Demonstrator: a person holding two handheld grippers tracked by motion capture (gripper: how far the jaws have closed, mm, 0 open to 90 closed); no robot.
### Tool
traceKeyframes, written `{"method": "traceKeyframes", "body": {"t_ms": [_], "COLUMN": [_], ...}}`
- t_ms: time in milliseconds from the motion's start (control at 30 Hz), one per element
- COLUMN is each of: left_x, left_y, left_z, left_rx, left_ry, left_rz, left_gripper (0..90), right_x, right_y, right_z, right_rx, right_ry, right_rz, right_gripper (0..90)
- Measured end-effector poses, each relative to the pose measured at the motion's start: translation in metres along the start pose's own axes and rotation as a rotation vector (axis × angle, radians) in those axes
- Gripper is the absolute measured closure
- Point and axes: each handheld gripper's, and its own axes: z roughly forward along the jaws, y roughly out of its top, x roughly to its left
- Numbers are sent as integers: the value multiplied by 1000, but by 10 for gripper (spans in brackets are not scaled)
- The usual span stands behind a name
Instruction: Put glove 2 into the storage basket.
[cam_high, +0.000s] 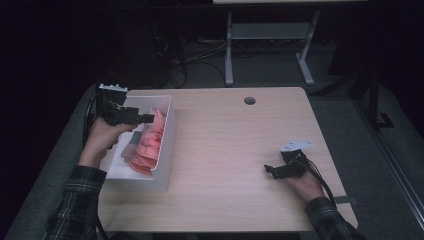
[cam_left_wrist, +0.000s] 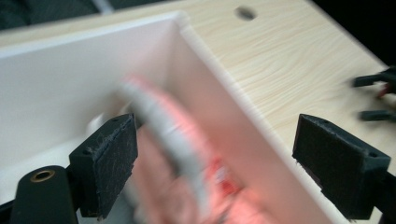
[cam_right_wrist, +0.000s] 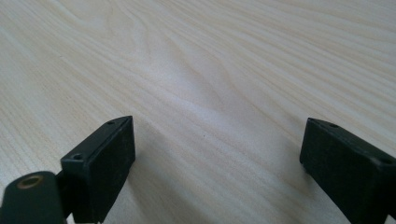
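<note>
A white box (cam_high: 167, 150) stands on the left part of the wooden table (cam_high: 235, 165) and holds several pink packets (cam_high: 150, 142). My left gripper (cam_high: 146, 118) hovers above the box's far half, pointing right, open. In the left gripper view its jaws (cam_left_wrist: 217, 123) stand wide apart with the blurred pink packets (cam_left_wrist: 187, 154) below them and the box wall (cam_left_wrist: 70, 79) behind; neither pad touches a packet. My right gripper (cam_high: 269, 170) rests low at the table's right, pointing left, open. Between its jaws (cam_right_wrist: 217, 123) there is bare wood.
A round cable hole (cam_high: 249, 100) sits near the table's far edge. The right gripper (cam_left_wrist: 373, 98) shows at the right edge of the left gripper view. Beyond the table stand a desk frame (cam_high: 229, 50) and loose cables on the dark floor.
</note>
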Motion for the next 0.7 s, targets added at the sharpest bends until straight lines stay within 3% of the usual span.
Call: {"method": "traceKeyframes", "body": {"t_ms": [200, 433, 600, 700], "left_x": [-43, -91, -122, -138], "left_y": [15, 20, 13, 6], "left_z": [22, 44, 63, 78], "left_rx": [-5, -32, -51, -32], "left_ry": [-70, -126, -121, -117], "left_rz": [85, 144, 186, 231], "left_gripper": [134, 134, 135, 135], "right_x": [0, 0, 0, 0], "right_y": [0, 0, 0, 0], "right_z": [0, 0, 0, 0], "right_rx": [1, 2, 3, 0], "right_ry": [0, 1, 2, 0], "right_rz": [3, 6, 6, 2], "right_gripper": [97, 97, 97, 97]}}
